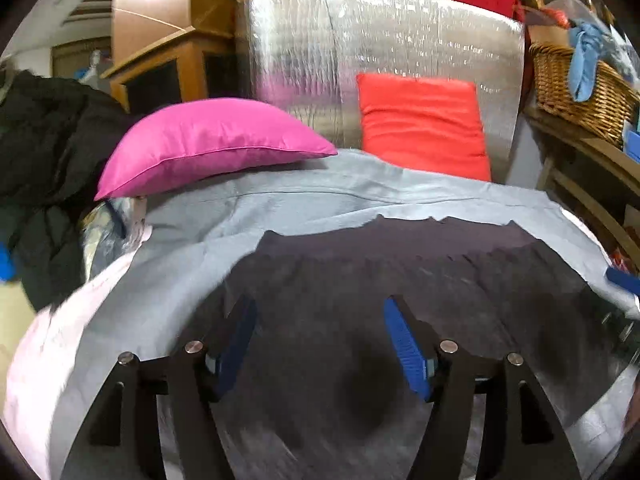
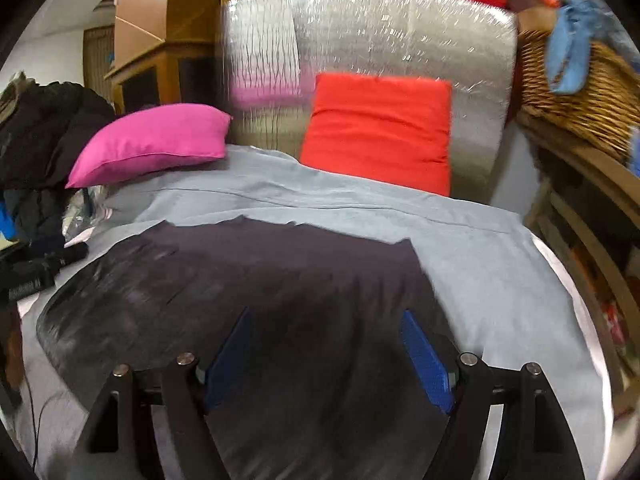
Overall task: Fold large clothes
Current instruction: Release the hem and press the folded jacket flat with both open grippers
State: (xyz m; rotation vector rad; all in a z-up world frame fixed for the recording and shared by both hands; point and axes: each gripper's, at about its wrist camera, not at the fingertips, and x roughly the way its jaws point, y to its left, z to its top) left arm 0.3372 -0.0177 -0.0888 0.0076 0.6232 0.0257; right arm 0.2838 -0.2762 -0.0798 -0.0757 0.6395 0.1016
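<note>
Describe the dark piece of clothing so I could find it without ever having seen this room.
Start at the silver foil-covered headboard and come down onto the pale grey bedsheet. The dark charcoal garment lies spread flat there, nearer than the pink cushion and red cushion. It alone is flat and nearly black.

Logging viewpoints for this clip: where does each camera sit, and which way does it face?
Left wrist: on the left hand-held gripper, looking forward and down over the dark garment on the grey sheet; its own open blue-padded fingers show, and the other gripper's blue tip at the right edge.
Right wrist: on the right hand-held gripper, facing the same way from further right; only its open fingers show.
Shared: garment, sheet, pink pillow, red pillow, silver panel, wicker basket.
</note>
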